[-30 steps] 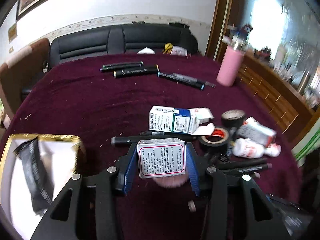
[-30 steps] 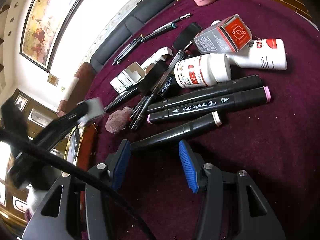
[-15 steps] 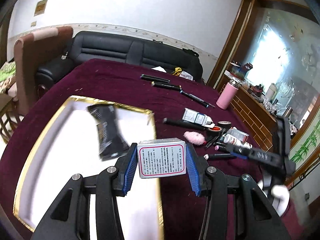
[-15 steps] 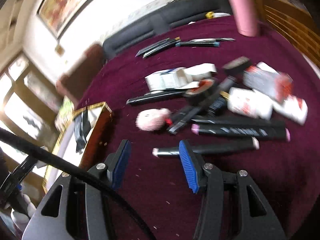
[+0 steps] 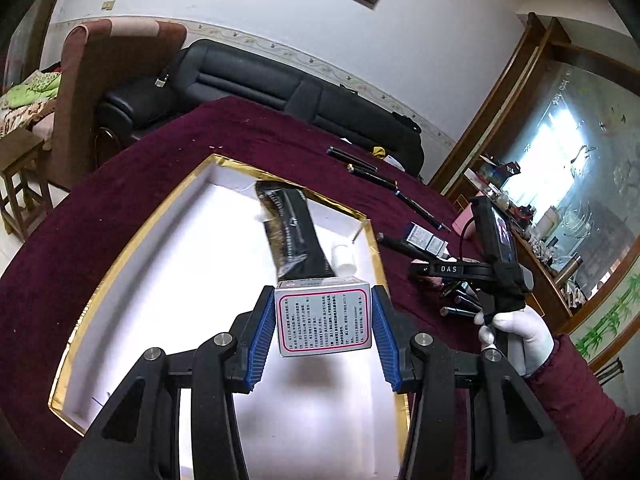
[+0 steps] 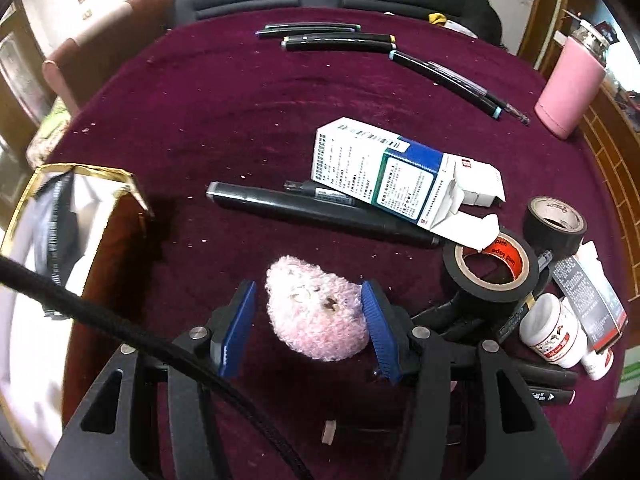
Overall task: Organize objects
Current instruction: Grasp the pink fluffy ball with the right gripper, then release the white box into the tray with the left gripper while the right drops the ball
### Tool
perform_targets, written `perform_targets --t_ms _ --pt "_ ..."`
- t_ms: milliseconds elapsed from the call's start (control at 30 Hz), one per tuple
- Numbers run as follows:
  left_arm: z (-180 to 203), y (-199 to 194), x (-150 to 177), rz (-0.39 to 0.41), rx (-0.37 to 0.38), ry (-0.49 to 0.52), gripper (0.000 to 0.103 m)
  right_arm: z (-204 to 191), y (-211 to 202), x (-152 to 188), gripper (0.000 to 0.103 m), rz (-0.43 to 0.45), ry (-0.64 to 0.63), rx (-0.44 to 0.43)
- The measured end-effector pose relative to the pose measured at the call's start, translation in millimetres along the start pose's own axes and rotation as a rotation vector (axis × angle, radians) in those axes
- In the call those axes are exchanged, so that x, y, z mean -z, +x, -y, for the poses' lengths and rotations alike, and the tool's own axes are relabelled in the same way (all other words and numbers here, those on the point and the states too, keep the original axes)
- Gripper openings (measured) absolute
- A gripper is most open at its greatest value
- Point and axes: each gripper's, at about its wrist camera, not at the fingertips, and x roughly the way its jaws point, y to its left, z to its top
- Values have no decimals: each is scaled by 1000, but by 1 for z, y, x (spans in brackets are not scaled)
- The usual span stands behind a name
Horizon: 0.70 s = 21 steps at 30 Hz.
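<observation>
Am holding small white box point(image 5: 323, 322) clamped between pads of left gripper point(image 5: 323, 326), hovering over near right part of gold-rimmed tray point(image 5: 132, 236). Black pouch point(image 5: 292, 232) and small white roll point(image 5: 344, 260) lying in tray beyond box. Right gripper point(image 6: 308, 330) pointing down at maroon tablecloth point(image 6: 200, 100), jaws parted around pink fluffy ball point(image 6: 316, 312); right pad touching it, left pad apart, no grip. Am seeing open medicine carton point(image 6: 384, 172), black marker point(image 6: 320, 214), tape rolls point(image 6: 496, 270) lying farther right. Gloved hand point(image 5: 516, 334) holding right gripper's handle.
</observation>
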Motion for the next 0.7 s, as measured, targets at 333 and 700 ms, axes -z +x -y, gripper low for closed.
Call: perform_targets --t_ms 333,700 --pt "-17 -3 6 -3 11 -45 41 13 -28 2 28 29 84 -62" --pt "-3 4 -45 2 -9 40 41 -44 -64 -16 29 35 85 -432"
